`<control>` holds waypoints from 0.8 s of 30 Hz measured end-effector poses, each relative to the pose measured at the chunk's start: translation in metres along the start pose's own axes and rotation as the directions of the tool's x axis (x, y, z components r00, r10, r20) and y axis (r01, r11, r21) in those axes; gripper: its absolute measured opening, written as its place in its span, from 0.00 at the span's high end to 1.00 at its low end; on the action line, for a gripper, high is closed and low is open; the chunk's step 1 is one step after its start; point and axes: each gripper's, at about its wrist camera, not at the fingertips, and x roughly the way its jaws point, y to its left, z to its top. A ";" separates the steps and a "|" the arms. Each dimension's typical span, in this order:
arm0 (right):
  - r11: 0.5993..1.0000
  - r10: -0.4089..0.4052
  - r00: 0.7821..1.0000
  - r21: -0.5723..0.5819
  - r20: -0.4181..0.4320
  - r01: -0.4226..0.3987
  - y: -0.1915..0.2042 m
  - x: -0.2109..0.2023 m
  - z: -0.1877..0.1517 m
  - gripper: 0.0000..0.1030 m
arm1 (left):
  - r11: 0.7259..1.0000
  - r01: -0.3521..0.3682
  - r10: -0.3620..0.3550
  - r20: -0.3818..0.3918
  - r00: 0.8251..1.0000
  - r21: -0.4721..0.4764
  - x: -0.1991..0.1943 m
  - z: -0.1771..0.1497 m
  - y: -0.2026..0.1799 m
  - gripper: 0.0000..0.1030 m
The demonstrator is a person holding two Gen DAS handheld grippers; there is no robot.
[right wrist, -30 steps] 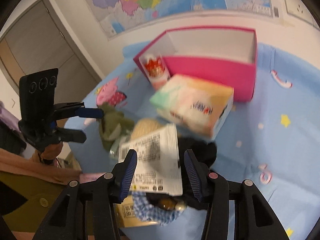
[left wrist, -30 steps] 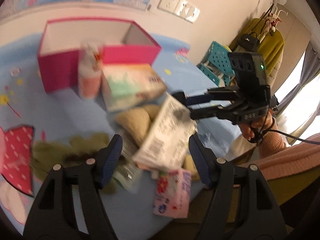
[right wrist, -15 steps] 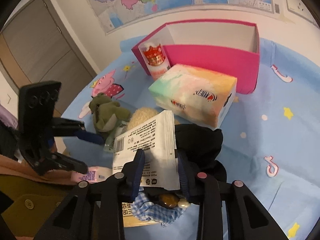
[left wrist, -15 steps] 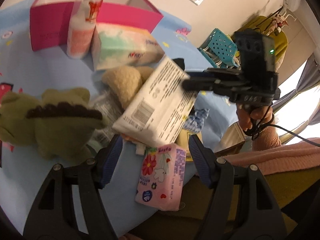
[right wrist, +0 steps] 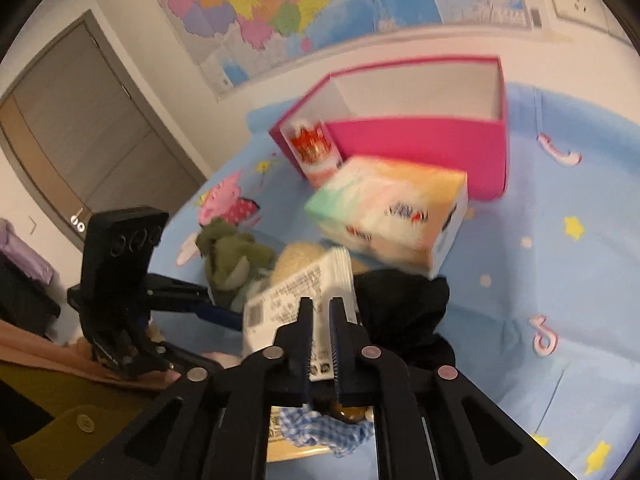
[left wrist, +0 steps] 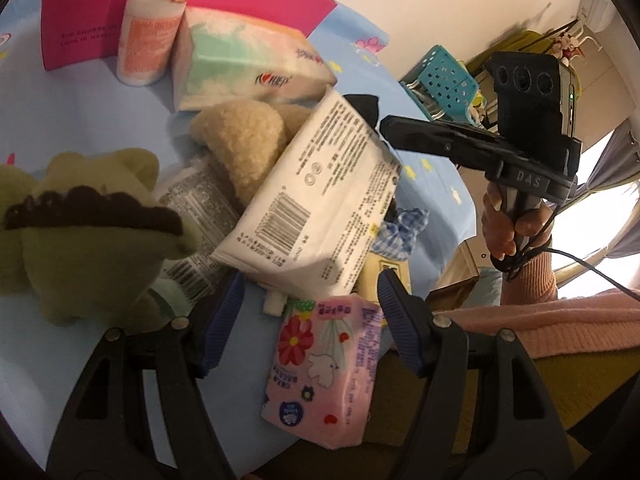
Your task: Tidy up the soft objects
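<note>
Clamping the white tissue pack [right wrist: 298,300] near its end, the right gripper [right wrist: 320,320] has its jaws narrowed onto the wrapper, and the pack leans tilted over the heap at the near edge of the blue-covered table [right wrist: 560,300]. From the left wrist view that same pack [left wrist: 316,204] rests across the cream plush [left wrist: 240,140] and the green dinosaur plush [left wrist: 80,220]. Jaws spread wide, the left gripper [left wrist: 308,320] holds nothing and hovers over the pink tissue packet [left wrist: 320,364] at the table's near edge. Farther back sit the pastel tissue box [right wrist: 392,212], a lotion bottle [left wrist: 150,32] and the open pink box [right wrist: 420,136]. Black cloth [right wrist: 400,308] lies just beside the white pack.
</note>
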 end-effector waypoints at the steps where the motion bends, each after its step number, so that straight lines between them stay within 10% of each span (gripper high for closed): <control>1: 1.000 0.000 1.000 0.000 -0.010 0.000 -0.001 0.002 -0.001 0.79 | 1.000 0.003 -0.003 -0.003 1.000 -0.004 0.000 0.000 0.000 0.32; 5: 1.000 0.013 1.000 0.008 -0.020 -0.013 -0.005 0.009 0.000 0.68 | 1.000 0.001 -0.001 -0.006 1.000 -0.010 0.001 0.000 -0.001 0.34; 14: 0.999 0.002 1.000 -0.037 0.005 -0.002 0.007 0.003 0.000 0.74 | 1.000 0.002 -0.002 0.012 1.000 -0.008 -0.009 0.005 -0.010 0.70; 24: 0.999 -0.018 0.997 -0.046 0.077 0.022 0.013 -0.011 0.003 0.80 | 0.999 -0.033 0.032 0.051 0.998 0.015 -0.013 0.022 -0.022 0.71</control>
